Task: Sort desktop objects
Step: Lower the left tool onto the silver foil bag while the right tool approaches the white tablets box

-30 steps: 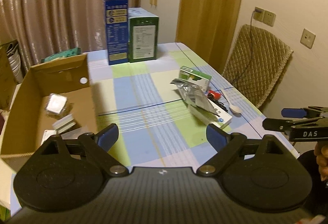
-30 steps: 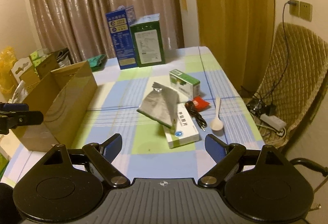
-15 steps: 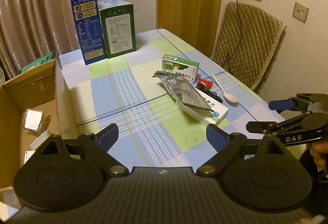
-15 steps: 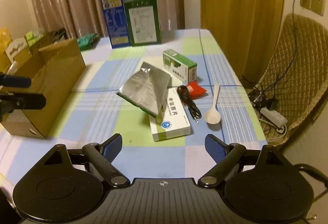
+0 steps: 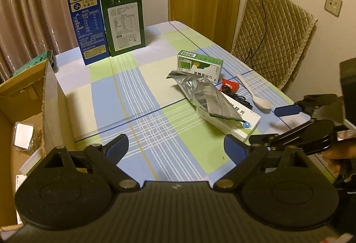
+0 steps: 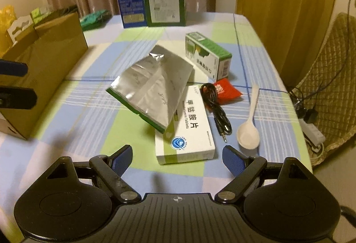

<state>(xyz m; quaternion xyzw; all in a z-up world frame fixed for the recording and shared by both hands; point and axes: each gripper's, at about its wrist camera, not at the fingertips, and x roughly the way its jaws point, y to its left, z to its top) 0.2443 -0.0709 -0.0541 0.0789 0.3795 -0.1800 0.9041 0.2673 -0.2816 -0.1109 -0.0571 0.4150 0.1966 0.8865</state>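
A: On the far left, what stands there?
B: An open cardboard box on the checked tablecloth, small packets lying inside. Behind it, upright by the curtain, a blue carton touching a green carton.
A: And the left gripper?
B: Spread wide over bare cloth, nothing between its fingers.
A: Mid-table?
B: A silver foil pouch leaning on a white tablet box. Just behind lies a small green-and-white box.
A: Further right?
B: A coiled black cable overlapping a red sachet, then a white plastic spoon, bowl toward the camera.
A: The right gripper?
B: Also spread and empty, its fingers either side of the tablet box's near end, not touching it.
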